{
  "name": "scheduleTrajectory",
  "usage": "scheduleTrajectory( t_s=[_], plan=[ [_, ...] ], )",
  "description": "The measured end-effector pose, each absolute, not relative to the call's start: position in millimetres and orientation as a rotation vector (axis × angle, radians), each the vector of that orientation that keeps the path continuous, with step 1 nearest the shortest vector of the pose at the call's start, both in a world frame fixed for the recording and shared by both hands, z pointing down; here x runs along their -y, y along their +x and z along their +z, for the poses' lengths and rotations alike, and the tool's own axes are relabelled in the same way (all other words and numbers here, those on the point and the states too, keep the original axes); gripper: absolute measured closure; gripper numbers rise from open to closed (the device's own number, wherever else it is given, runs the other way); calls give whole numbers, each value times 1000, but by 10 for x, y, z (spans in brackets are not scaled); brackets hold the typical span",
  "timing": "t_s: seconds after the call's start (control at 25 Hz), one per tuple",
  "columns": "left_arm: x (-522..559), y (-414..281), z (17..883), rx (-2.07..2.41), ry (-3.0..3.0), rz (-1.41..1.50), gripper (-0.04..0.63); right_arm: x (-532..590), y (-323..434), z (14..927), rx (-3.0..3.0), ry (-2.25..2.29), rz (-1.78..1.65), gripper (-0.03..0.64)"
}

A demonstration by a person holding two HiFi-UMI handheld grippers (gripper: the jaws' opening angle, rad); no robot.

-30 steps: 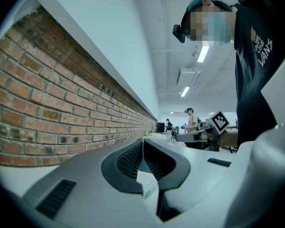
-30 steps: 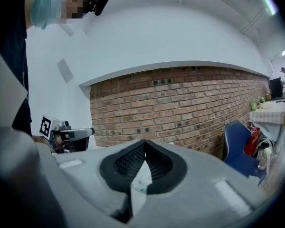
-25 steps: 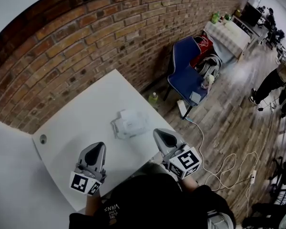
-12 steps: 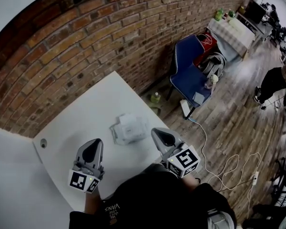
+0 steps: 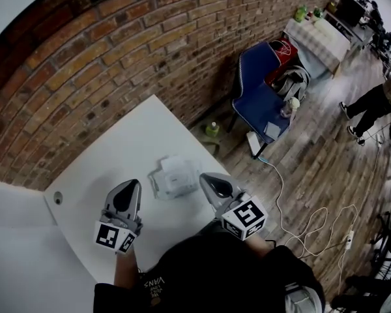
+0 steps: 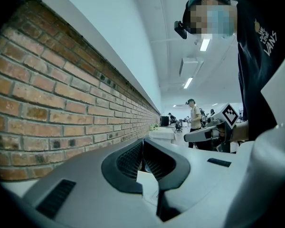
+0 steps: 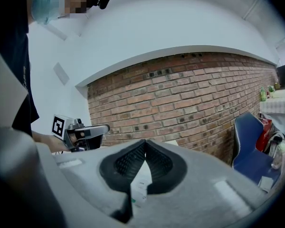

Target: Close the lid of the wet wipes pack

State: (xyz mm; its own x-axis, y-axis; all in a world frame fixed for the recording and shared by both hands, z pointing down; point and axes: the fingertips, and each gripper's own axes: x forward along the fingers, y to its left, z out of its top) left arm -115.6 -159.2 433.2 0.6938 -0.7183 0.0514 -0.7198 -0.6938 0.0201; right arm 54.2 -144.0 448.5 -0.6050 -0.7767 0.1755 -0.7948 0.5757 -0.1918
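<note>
I am looking down past a long red brick wall [image 5: 117,51] running behind a plain white worktop [image 5: 111,155]; a blue padded chair [image 5: 257,93] is standing off the worktop's far corner, on the wooden floor.

I am holding both tools over the worktop's near edge. The left tongs [image 5: 129,186] are sitting fully closed with nothing in them; the right tongs [image 5: 208,178] are showing their tips pressed together in their own view, likewise gripping nothing.

The white soft-film wet wipes pack [image 5: 174,175] is lying flat on the worktop between the two, just beyond the tips and nearer the right ones; its rectangular white plastic lid [image 5: 176,168] is sitting on top, though at this size I am not making out whether it is raised or lying down.

I am judging the pack to be light, squashy and prone to sliding on the smooth worktop, while the lid is behaving as a stiff hinged flap. So I am expecting to pin the soft body with one closed tip and push down on the lid's free edge, opposite the hinge, with the other, rather than pinching anything.
</note>
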Motion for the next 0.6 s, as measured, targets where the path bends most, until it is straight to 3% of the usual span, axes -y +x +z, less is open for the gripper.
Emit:
scheduleTrajectory(
  t_s=[0.6],
  plan=[
    [2102,-993,5174,1064,2734,233,584,1610,397,4813,2689,1281,430,618]
  ],
)
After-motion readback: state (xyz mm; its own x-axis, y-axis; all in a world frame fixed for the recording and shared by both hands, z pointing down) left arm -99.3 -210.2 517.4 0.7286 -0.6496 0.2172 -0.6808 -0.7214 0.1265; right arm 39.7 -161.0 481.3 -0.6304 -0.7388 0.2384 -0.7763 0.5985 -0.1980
